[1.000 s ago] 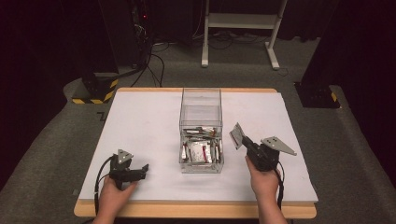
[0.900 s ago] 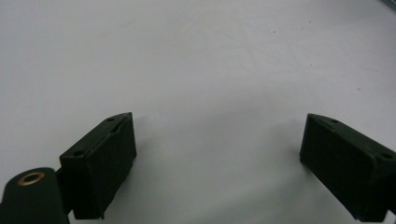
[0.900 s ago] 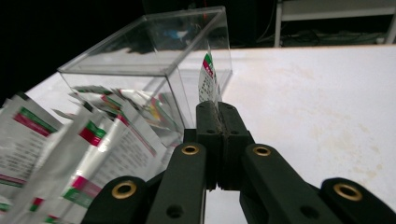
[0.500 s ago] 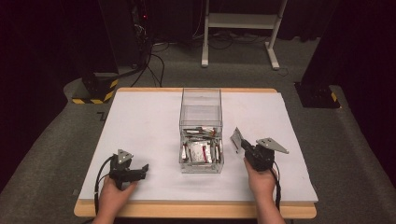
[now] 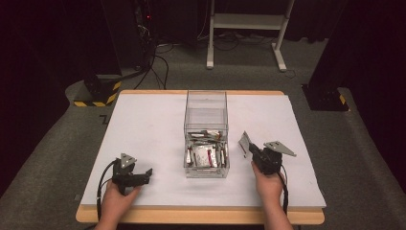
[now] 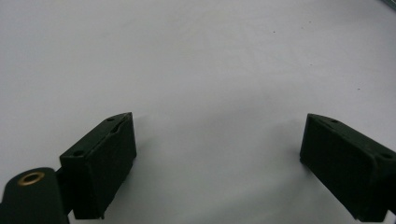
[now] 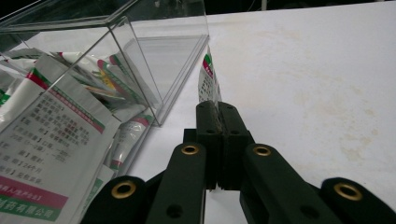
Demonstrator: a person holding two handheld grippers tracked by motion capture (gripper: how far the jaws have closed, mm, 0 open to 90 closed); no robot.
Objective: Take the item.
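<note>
1. The right hand-held gripper (image 7: 217, 109) has its two black jaws squeezed together on a small packet (image 7: 208, 81). The packet stands up out of the jaw tips, on its edge.
2. In the high view, this packet (image 5: 245, 143) is up off the tabletop (image 5: 143, 124), just to the right of the clear box (image 5: 206, 136). It is outside the box.
3. The clear box has many more packets (image 7: 51, 116) like it piled inside.
4. The left hand-held gripper (image 6: 215, 158) has its jaws wide apart. It holds nothing and sits low over the bare white tabletop, well away from the box.
5. I think the step now is carrying one packet. I cannot tell if it is going into the box or away from it.
6. The next move needs a steady hold, then a place to put the packet, then letting the jaws go apart.
</note>
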